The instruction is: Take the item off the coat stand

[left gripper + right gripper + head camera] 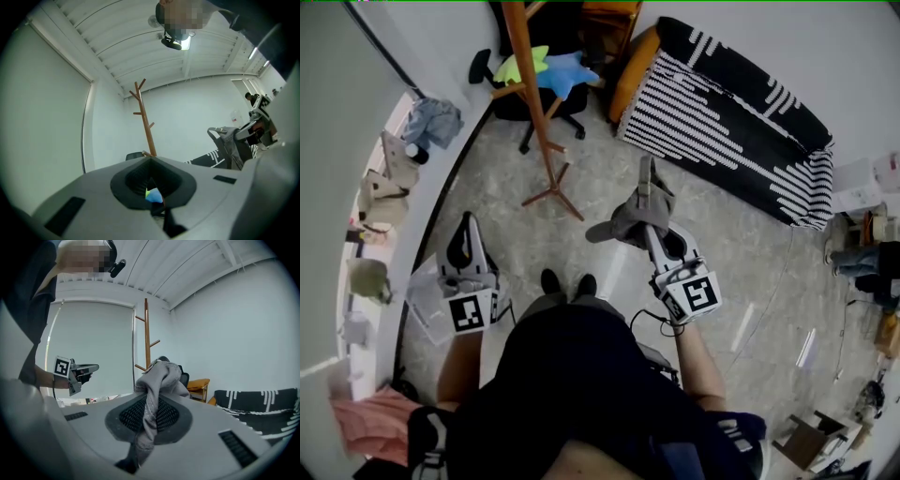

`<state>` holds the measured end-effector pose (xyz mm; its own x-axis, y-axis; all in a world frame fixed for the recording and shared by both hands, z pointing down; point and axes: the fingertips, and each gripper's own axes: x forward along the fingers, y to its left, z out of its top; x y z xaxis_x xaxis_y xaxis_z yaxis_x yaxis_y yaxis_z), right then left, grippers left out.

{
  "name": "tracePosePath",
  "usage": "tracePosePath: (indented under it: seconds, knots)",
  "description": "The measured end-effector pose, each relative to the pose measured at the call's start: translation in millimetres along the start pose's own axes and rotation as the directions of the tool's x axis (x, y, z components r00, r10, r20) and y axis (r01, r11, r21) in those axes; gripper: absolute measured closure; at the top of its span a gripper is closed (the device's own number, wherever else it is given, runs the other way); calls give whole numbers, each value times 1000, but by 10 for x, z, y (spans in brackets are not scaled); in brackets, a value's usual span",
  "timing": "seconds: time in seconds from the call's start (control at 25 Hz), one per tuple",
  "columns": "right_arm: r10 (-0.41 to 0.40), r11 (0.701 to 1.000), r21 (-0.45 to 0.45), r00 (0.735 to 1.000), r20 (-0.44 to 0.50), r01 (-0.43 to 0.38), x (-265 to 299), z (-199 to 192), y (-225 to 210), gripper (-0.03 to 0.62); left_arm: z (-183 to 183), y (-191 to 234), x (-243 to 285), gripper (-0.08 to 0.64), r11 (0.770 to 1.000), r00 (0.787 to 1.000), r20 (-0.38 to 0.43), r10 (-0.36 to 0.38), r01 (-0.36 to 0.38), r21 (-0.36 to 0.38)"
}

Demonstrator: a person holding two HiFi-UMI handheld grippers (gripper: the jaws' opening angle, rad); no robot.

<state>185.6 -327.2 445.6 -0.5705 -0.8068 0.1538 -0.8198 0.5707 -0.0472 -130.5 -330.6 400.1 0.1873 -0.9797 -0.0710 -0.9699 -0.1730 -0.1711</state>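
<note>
Grey item (160, 375) off coat stand (532, 103), well apart from it, pinched tight in our right gripper (148, 414). We hold clamp firm, carry level, avoid snagging loose folds. Left gripper (468, 225) seems closed, empty.

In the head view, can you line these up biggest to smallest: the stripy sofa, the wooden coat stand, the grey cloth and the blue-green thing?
1. stripy sofa
2. wooden coat stand
3. grey cloth and blue-green thing: about alike; the cloth is nearer the camera, so no ranking.
</note>
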Motion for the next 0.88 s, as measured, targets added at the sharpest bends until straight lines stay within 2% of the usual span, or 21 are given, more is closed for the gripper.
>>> tracePosePath:
  seconds: [0.52, 0.88]
  knots:
    - [-25, 996, -82, 1000, -11, 24, -14, 16, 35, 560, -32, -18, -21, 537, 1000, 1000, -7, -4, 4, -4]
    - [-23, 996, -91, 1000, -22, 21, -15, 24, 42, 560, -15, -52, -32, 537, 1000, 1000, -10, -5, 5, -12]
